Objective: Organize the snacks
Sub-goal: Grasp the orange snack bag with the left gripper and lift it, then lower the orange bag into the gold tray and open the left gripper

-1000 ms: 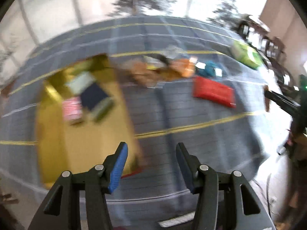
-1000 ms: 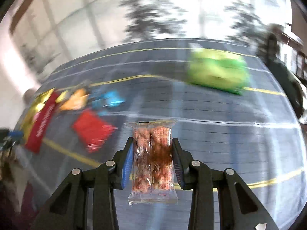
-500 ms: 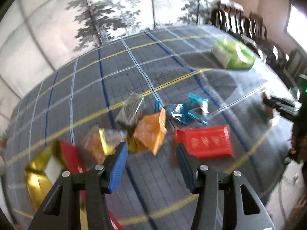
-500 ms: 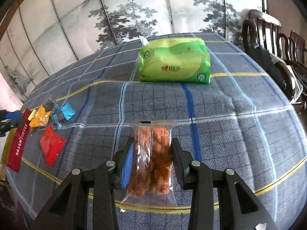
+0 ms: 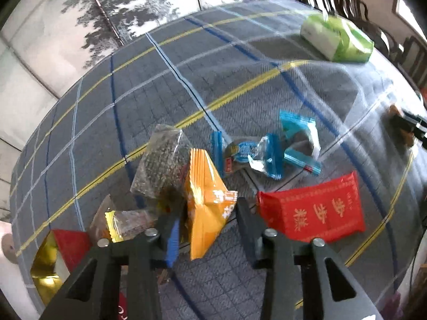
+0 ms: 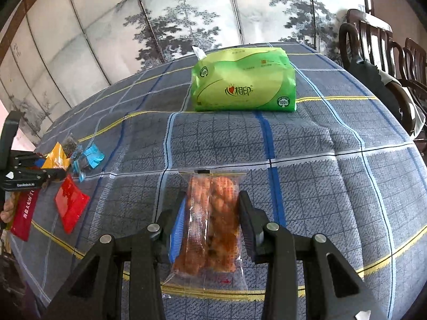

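With the right gripper (image 6: 212, 216) clenched on a clear twist-snack packet (image 6: 210, 226) above the bench (image 6: 320, 138), the left gripper (image 5: 205, 221), just closing around the orange packet (image 5: 208, 202) in the snack pile, is best squeezed squarely mid-packet.

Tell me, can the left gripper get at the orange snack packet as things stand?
Probably yes. The left gripper has just been closing, and the orange snack packet already sits between its fingers, with nothing over it. The clear seed packet only leans alongside.
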